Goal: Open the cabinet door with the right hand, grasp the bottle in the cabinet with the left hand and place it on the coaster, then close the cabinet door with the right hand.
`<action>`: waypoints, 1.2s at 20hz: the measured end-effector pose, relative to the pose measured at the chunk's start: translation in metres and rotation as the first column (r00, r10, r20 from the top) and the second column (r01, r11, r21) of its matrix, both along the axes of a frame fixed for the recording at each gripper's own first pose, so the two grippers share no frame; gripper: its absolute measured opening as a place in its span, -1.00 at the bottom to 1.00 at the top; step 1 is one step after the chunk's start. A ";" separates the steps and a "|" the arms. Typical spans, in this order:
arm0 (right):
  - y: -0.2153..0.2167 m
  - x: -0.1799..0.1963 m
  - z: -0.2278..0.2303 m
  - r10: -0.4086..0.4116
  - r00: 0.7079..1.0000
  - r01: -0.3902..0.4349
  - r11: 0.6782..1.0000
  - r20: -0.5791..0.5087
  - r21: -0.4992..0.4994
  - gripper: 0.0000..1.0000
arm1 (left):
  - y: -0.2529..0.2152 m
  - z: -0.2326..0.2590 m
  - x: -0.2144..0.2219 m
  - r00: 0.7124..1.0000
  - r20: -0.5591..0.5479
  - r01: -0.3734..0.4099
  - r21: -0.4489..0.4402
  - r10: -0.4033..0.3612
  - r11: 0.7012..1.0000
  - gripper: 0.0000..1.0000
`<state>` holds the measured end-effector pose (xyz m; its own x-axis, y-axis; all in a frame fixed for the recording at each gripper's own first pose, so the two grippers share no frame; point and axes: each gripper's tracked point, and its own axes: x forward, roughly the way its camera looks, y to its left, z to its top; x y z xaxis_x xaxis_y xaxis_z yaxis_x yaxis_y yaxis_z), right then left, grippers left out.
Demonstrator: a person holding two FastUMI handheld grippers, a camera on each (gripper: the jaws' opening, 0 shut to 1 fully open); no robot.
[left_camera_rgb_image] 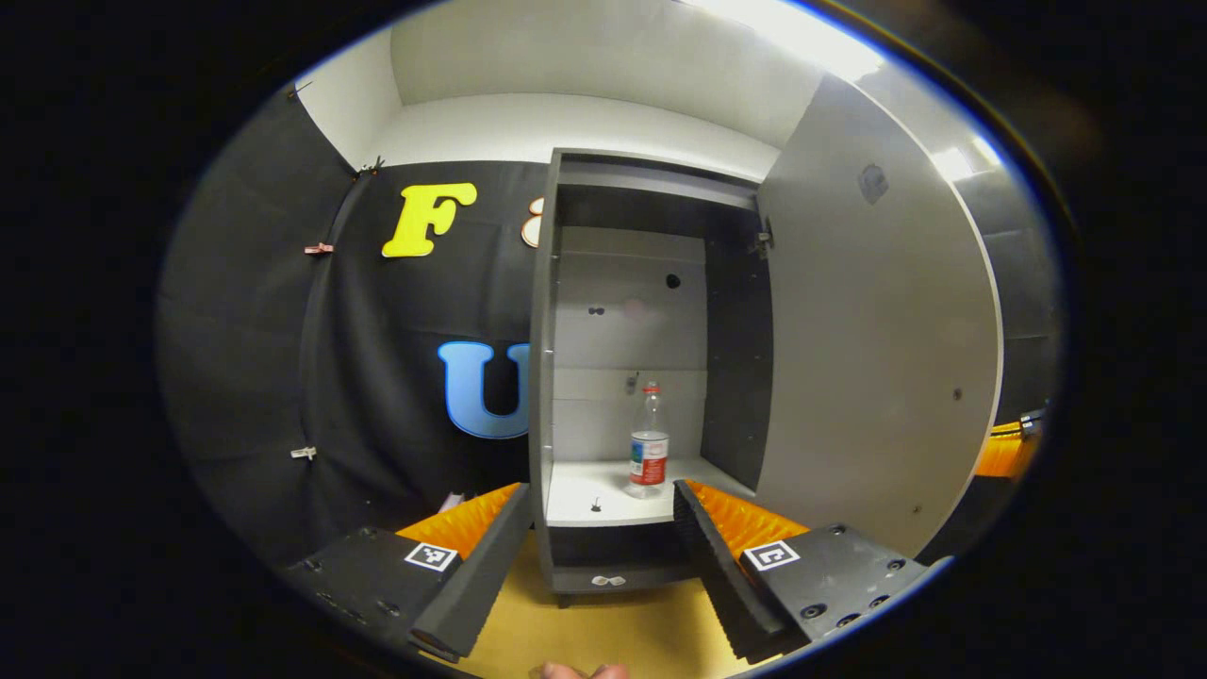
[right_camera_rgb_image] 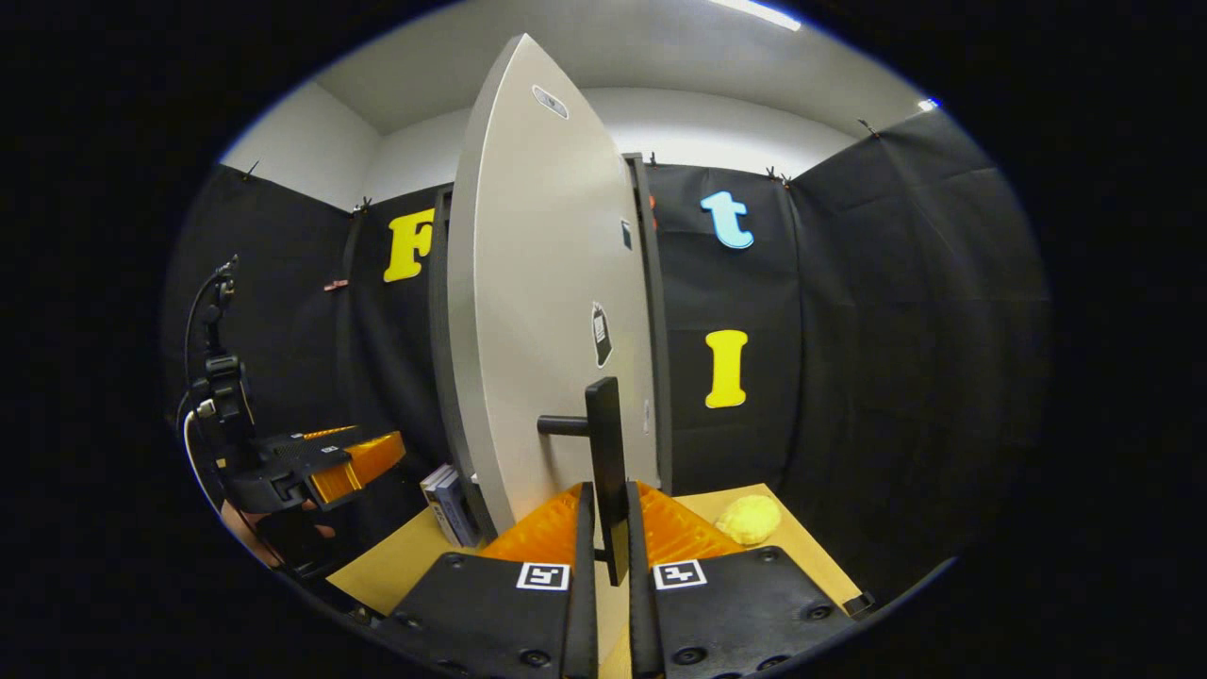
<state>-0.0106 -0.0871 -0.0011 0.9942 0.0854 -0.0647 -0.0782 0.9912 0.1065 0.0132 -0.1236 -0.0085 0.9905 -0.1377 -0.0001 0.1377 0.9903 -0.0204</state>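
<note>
1 bottle [left_camera_rgb_image: 648, 443], 1 cabinet [left_camera_rgb_image: 630, 377], 1 door [right_camera_rgb_image: 542, 311], 1 handle [right_camera_rgb_image: 605, 453], 2 grippers [left_camera_rgb_image: 600, 542] [right_camera_rgb_image: 604, 566]

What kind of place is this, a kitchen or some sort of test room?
Likely a staged test booth, not a home: black cloth walls surround a lone grey cabinet on a wooden table, with one bottle inside.

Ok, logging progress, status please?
Right gripper shut on door handle, door open. Left gripper open, facing bottle on shelf. Path clear.
</note>
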 end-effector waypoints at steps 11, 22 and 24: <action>-0.067 -0.008 0.006 -0.080 0.997 0.080 0.996 -0.005 0.051 -0.75 | -0.062 -0.006 0.049 0.997 -0.010 0.083 0.042 -0.082 0.996 0.93; -0.171 -0.046 0.006 -0.317 0.947 0.318 0.948 0.050 -0.014 0.32 | -0.105 -0.027 0.183 0.998 -0.028 0.062 0.062 -0.060 0.996 0.84; -0.187 -0.042 0.009 -0.357 0.930 0.362 0.932 0.089 -0.036 0.88 | -0.110 -0.038 0.207 0.998 -0.038 0.056 0.066 -0.054 0.996 0.89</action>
<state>-0.0525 -0.2741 0.0074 0.9598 -0.2800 0.0211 0.2782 0.9584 0.0637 0.2205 -0.2334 -0.0470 0.9806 -0.1905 -0.0464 0.1924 0.9805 0.0401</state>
